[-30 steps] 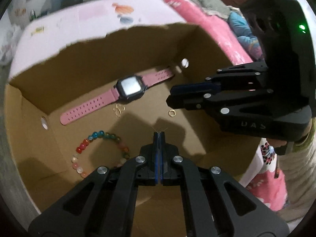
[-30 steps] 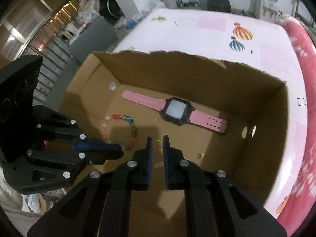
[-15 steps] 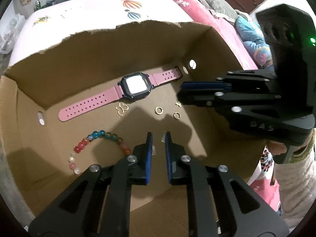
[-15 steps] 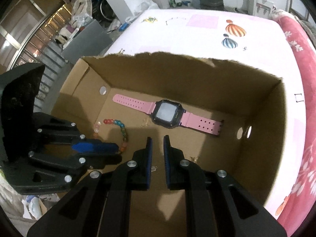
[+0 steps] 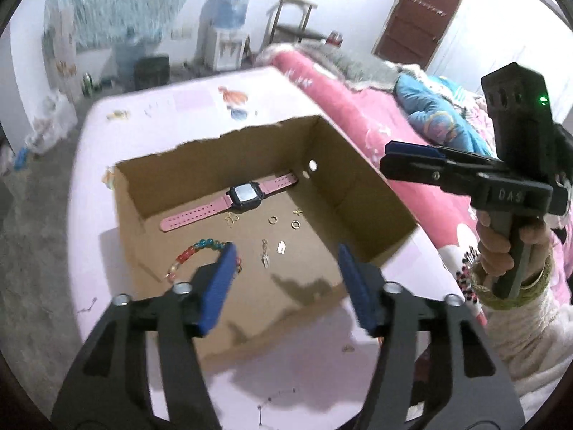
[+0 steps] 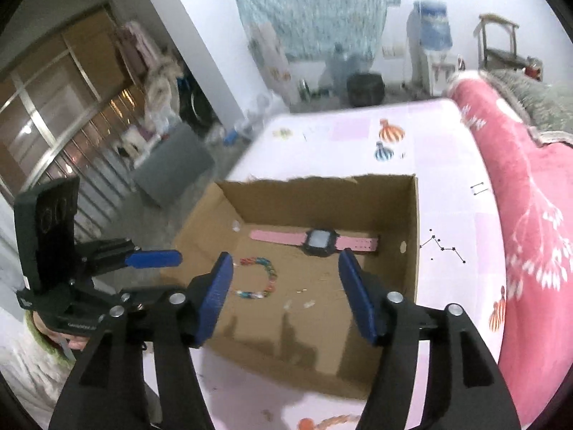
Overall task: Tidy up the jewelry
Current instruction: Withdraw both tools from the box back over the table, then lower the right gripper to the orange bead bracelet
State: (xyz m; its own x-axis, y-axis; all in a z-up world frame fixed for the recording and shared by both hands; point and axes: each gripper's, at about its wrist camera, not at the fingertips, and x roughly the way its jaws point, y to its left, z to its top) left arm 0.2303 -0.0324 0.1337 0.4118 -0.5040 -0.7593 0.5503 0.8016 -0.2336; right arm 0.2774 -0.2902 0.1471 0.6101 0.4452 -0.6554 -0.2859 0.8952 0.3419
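Cardboard box (image 5: 361,193) holding the pink-strapped watch (image 5: 236,199) lies ahead, below both spread, empty tools, left tool (image 5: 284,283) and right tool (image 6: 284,297).

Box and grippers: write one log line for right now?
left gripper: open, empty | right gripper: open, empty | cardboard box: pink watch, bead bracelet inside
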